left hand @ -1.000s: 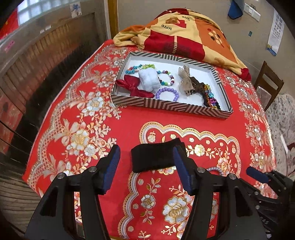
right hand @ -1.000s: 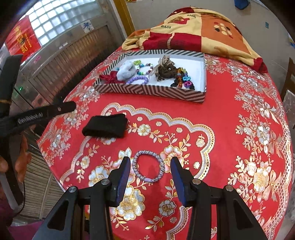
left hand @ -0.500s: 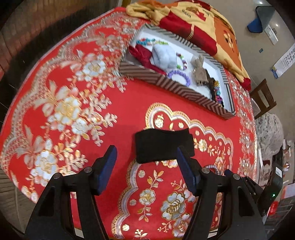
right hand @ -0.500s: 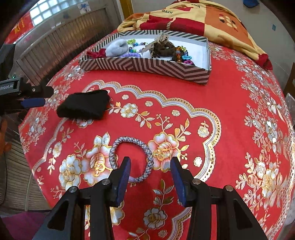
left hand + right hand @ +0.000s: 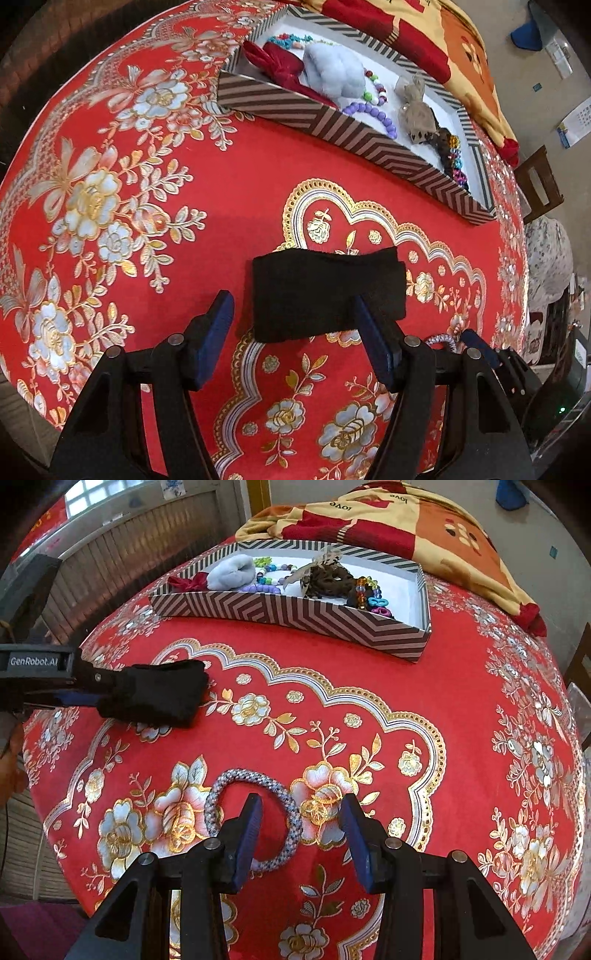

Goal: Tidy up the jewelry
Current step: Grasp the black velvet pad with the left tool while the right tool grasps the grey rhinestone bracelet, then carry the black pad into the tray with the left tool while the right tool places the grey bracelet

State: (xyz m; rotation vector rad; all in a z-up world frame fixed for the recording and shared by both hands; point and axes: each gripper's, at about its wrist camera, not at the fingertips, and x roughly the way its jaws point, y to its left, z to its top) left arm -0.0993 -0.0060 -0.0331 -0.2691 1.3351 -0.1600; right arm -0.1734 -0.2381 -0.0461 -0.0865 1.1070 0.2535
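A black fabric band (image 5: 327, 293) lies flat on the red tablecloth; it also shows in the right wrist view (image 5: 155, 694). My left gripper (image 5: 291, 306) is open, its fingers straddling the band's near edge. A grey beaded bracelet (image 5: 291, 823) lies on the cloth. My right gripper (image 5: 301, 812) is open, low over it, with the bracelet's right side between the fingers. A striped box (image 5: 369, 138) at the far side, also in the right wrist view (image 5: 295, 614), holds several pieces: bead bracelets, a red bow, a pale fluffy scrunchie.
A folded red and yellow blanket (image 5: 388, 513) lies behind the box. The round table's edge (image 5: 22, 376) curves close on the left. A wooden chair (image 5: 539, 184) stands at the far right. The left gripper body (image 5: 40, 675) reaches in from the left.
Both grippers have moved forward and down. The left one has closed in on the black band; the right one has come down around the bracelet. Both stay open.
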